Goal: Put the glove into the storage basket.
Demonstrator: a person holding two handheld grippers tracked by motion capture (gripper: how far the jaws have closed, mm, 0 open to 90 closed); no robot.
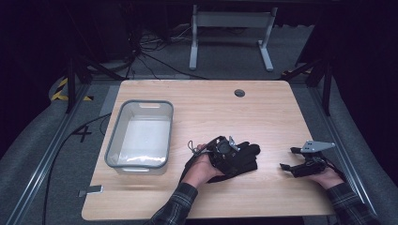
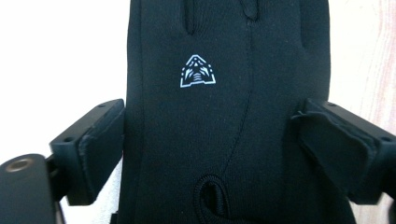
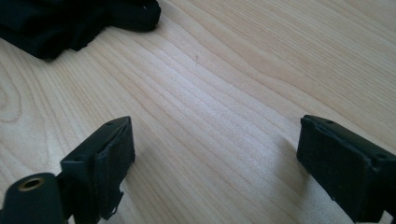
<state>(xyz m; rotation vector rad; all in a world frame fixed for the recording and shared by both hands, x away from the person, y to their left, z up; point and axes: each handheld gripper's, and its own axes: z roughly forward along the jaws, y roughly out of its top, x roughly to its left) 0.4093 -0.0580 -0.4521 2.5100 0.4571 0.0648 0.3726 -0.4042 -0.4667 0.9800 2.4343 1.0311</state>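
Note:
A black glove (image 1: 246,158) with a small white logo lies flat on the wooden table (image 1: 211,110), near its front middle. My left gripper (image 1: 234,153) is down over it. In the left gripper view the glove (image 2: 224,46) lies between the wide-spread jaws of that gripper (image 2: 212,144), whose pads stand at the glove's two edges without squeezing it. My right gripper (image 1: 287,158) rests low at the front right, open, with bare wood between its jaws (image 3: 215,158). The glove (image 3: 70,23) shows at the top left of the right gripper view.
A clear grey-rimmed plastic bin (image 1: 112,140) stands on the left part of the table. A round cable hole (image 1: 239,93) sits near the far edge. A small grey tab (image 1: 91,191) lies at the front left corner. Cables and a white desk frame lie on the floor beyond.

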